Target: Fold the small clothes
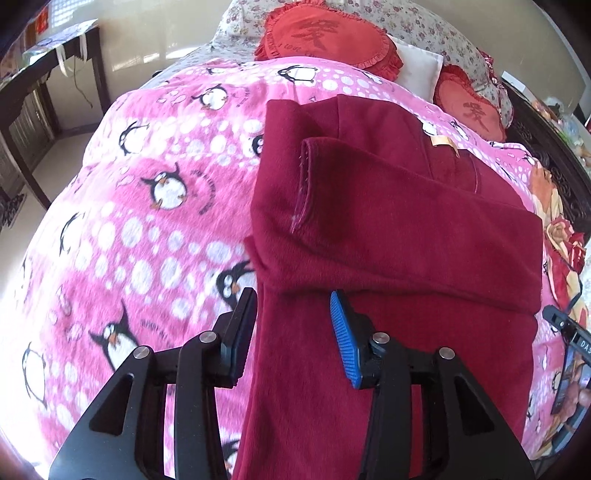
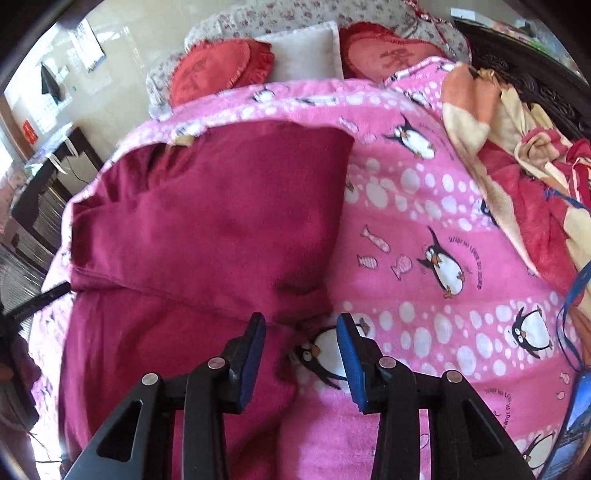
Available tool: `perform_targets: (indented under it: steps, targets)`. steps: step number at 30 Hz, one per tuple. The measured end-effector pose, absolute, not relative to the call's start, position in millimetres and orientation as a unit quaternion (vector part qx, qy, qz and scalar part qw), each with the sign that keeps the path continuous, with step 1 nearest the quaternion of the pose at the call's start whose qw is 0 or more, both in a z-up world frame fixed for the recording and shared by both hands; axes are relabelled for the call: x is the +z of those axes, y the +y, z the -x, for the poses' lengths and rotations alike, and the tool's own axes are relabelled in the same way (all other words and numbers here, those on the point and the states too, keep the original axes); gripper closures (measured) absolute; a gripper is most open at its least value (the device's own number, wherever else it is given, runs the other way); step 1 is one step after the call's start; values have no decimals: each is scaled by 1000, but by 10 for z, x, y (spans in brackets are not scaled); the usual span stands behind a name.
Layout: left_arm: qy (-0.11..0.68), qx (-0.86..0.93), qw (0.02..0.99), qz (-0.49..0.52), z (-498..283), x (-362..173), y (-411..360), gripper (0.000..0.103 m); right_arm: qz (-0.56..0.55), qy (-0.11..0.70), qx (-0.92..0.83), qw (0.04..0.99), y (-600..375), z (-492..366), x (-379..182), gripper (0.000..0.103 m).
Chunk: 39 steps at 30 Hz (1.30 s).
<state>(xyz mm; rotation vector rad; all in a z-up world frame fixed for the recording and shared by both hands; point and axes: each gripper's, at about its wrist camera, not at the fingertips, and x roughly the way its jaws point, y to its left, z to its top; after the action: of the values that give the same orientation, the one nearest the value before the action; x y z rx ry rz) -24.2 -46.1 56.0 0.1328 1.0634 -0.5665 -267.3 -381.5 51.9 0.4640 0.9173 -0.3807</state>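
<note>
L gripper (image 1: 293, 310) is seen w/ jaws apart over the left edge of 1 dark-red garment (image 1: 388, 229), nothing clamped. R gripper (image 2: 301, 334), jaws likewise apart, is poised at its right edge. Garment is spread on pink penguin blanket (image 2: 424, 295). Beyond: 2 red heart cushions (image 1: 328, 35), 1 white pillow (image 2: 306, 50).

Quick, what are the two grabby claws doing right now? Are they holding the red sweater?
Left gripper: open, straddling the left edge of the red sweater, not pinching it.
Right gripper: open over the sweater's right edge, holding nothing.
</note>
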Motion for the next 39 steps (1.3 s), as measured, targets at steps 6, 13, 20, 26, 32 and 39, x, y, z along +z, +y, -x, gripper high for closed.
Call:
perform_targets:
  steps: [6,13,20,26,32,39]
  targets:
    - [518,-264,812,-48,562,566,-233,62,-228,470,-176,834,-3736,2451,297,64]
    - [529,-278,799,-64,998,551,25,62,-230,495,-167,821,-3585,2619,309,57]
    - [538,-278,794,-47,1311,500,372,45,-232,494,-138,827,-3280,3078,366,52]
    - [555,-267,786,-45,1458,411,676,45,-224,516,-131,816,-3064,3472,249,52]
    - [571,-263,777,-42,1581,317,896,45,-234,481,-130,835,-3032,3994,572,51]
    - [575,-281,767,-48,1738,244,878,45,-256,485,-66,834,-2786,4226,599,43]
